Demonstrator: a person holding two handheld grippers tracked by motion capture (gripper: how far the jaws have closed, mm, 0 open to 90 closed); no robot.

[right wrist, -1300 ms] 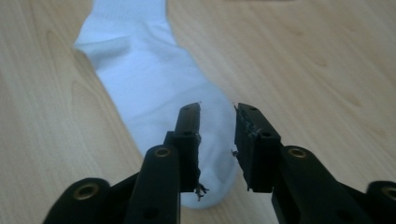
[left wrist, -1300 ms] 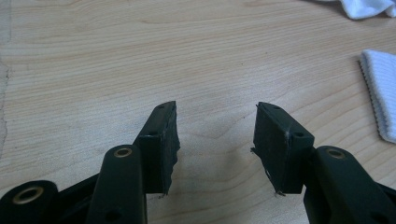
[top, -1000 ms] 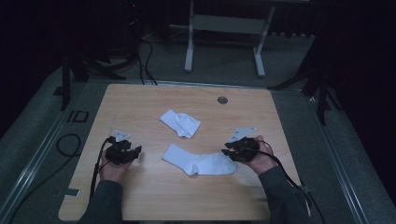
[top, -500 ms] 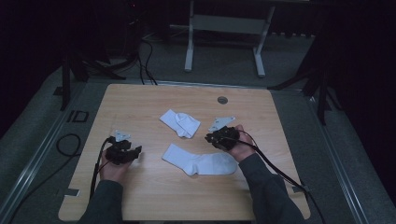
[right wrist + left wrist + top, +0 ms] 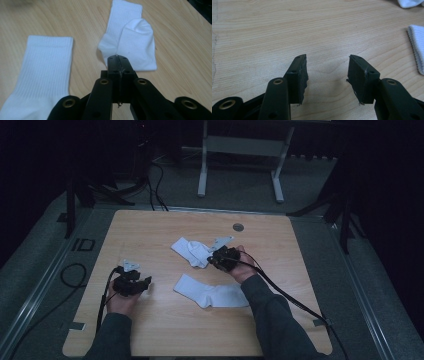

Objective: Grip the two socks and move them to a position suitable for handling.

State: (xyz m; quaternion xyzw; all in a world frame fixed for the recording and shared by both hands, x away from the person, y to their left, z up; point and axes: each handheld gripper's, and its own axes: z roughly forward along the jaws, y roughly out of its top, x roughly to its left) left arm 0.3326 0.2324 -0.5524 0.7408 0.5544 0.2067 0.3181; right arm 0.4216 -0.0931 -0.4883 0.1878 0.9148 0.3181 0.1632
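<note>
On the wooden table (image 5: 150, 227) lie two white socks. The folded sock (image 5: 192, 251) sits near the table's middle, its upper half doubled over itself, and the flat sock (image 5: 210, 291) lies stretched out just nearer the person, apart from it. The right gripper (image 5: 216, 259) rests at the near edge of the folded sock; its jaws have just been closing and now meet pad to pad, and in the right gripper view the tips (image 5: 117, 60) touch the sock's edge, though whether any cloth is pinched between them I cannot tell. The left gripper (image 5: 142, 283) hovers over bare wood well left of the flat sock, jaws about half apart with nothing between them.
</note>
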